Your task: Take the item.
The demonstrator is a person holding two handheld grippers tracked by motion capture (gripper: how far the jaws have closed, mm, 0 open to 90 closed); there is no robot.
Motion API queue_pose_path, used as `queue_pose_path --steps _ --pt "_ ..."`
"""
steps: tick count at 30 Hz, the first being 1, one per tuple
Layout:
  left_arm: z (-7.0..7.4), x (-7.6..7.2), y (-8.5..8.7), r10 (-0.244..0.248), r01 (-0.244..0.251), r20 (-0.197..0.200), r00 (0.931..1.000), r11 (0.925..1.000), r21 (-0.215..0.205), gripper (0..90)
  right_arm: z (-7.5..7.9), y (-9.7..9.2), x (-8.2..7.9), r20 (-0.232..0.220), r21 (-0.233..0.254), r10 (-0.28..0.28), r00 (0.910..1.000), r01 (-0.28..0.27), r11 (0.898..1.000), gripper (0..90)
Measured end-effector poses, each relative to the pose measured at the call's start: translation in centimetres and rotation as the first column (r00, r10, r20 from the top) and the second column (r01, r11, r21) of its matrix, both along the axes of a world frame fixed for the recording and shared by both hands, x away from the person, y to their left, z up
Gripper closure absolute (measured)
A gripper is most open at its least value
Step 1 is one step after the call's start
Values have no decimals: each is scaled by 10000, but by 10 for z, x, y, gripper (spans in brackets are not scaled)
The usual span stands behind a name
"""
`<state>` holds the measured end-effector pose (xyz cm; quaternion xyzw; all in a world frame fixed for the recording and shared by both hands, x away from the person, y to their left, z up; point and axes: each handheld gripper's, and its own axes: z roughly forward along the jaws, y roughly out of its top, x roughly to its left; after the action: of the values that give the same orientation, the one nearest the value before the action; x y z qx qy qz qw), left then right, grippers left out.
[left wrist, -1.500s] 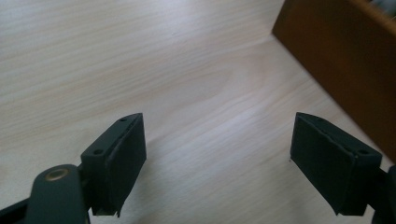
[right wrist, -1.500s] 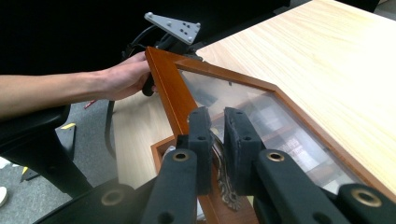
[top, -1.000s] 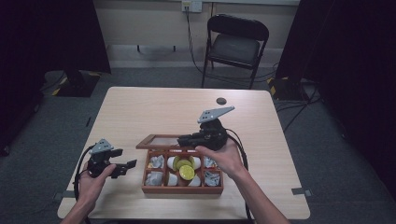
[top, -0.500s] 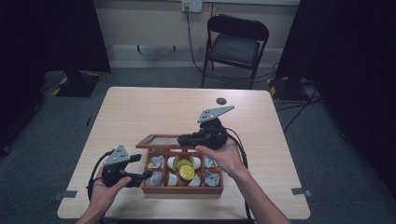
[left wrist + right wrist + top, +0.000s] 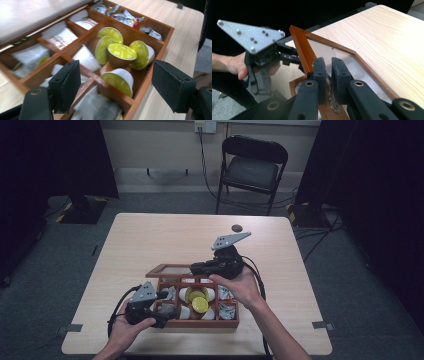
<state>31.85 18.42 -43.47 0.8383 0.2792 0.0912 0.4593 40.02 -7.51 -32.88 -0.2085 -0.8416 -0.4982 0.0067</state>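
1. High view: the left gripper [image 5: 162,306] has swung in from the table's 8 o'clock edge within the last second, and its tips now sit over the left end of the wooden box [image 5: 232,322]. The right gripper [image 5: 197,268] has not moved and stays at the lid [image 5: 172,269], at the box's 12 o'clock side. Judged from this, the lid is being kept up so the left can pick from inside.

2. Left gripper view: its jaws stand wide apart and empty, framing the compartment of yellow-topped capsules [image 5: 121,52]. One capsule [image 5: 117,80] lies nearest, at 6 o'clock of the cluster, and looks the likely target.

3. Right gripper view: its jaws are pinched on the lid's wooden frame [image 5: 303,50], near a metal clasp, holding the glass panel tilted open. The left gripper [image 5: 262,53] shows at 9 o'clock.
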Motion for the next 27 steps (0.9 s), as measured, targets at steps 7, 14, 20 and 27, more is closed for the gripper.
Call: queue_pose_path --steps 7,14,20,27 --pt "2 2 -15 -428 429 -71 9991 9990 93 231 1 0 1 -9 15 15 10000 -15 10000 822" --pt "1 11 -36 -759 776 -352 9965 9959 473 234 0 0 1 -21 19 -8 10000 8 10000 822" --pt "-4 20 -53 -937 994 -697 9932 9916 825 279 1 0 1 -6 13 1 10000 0 10000 822" --pt "-11 32 -70 -1044 1156 -811 9912 9820 1491 293 0 0 0 40 -5 26 10000 -26 10000 823"
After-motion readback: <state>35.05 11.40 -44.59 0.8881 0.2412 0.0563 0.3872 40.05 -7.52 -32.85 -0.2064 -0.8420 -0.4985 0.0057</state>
